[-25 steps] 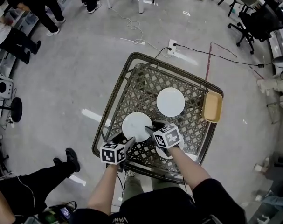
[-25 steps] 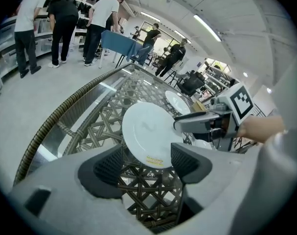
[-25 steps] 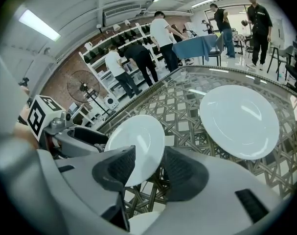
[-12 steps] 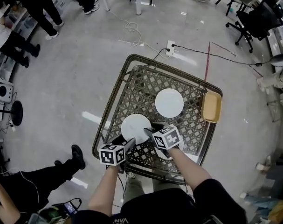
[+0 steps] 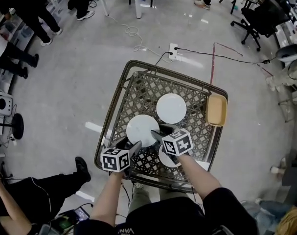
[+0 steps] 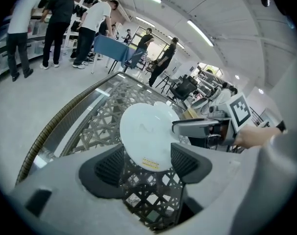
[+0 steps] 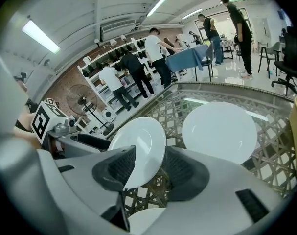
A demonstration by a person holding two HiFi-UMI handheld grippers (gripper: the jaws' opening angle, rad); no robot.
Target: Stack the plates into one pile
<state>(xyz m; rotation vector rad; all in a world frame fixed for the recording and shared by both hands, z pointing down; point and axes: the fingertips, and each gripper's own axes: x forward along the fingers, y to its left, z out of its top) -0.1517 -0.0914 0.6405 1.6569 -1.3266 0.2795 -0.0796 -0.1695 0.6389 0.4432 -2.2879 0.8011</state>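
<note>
- Plates: three white ones, none stacked yet, all on or above the lattice table [image 5: 138, 89].
- Near-left plate [image 5: 142, 129]: tilted clear of the lattice, its rim clamped by the left gripper [image 5: 132, 146] and, on the opposite side, by the right gripper [image 5: 158, 134].
- Far plate [image 5: 171, 108] and near-right plate [image 5: 166, 159]: lying flat, apart from each other.
- Judged remaining: both stacking placements, so the task is barely begun.

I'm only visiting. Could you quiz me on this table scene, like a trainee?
1. True or false: the plates already form one pile on the table.
2. What sits between the jaws of both the left gripper and the right gripper? A a cup, B a plate, C a fork.
3. What colour is the tray at the table's edge?
Key: 1 false; 2 B; 3 yellow.
</note>
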